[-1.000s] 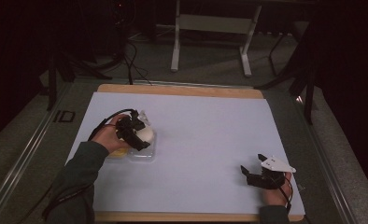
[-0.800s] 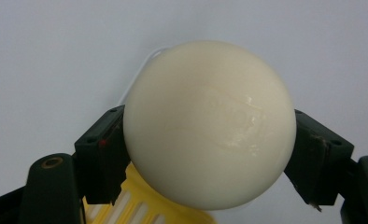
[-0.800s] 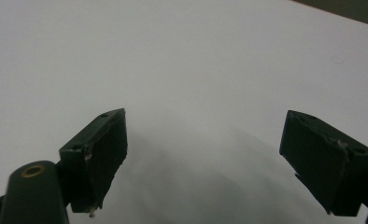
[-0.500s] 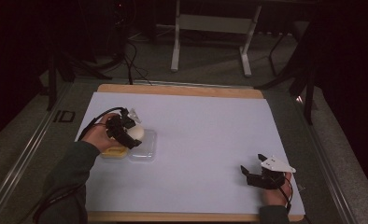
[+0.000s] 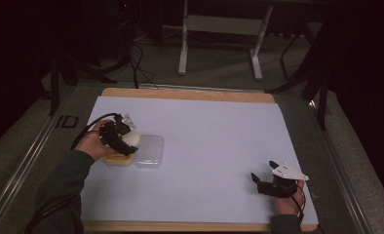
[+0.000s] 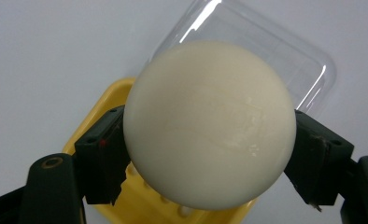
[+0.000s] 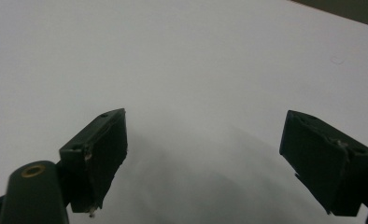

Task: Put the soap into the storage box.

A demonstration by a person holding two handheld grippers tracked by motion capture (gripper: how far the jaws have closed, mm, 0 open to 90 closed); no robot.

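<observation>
A cream ball (image 6: pixel 210 123), pinched in the left gripper (image 5: pixel 123 138), hangs over a yellow tray (image 6: pixel 140 205) beside its clear lid (image 5: pixel 149 151); lowering it centred looks wisest. The right gripper (image 5: pixel 266 184) rests spread on the surface (image 5: pixel 214 131).

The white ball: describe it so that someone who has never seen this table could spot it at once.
Start at the pale sheet covering the table and go to its left side, where the left gripper is held. The white ball sits clamped between that gripper's two black jaws, above a yellow tray with a clear plastic lid beside it. It is the one round, smooth, cream-white thing there.
</observation>
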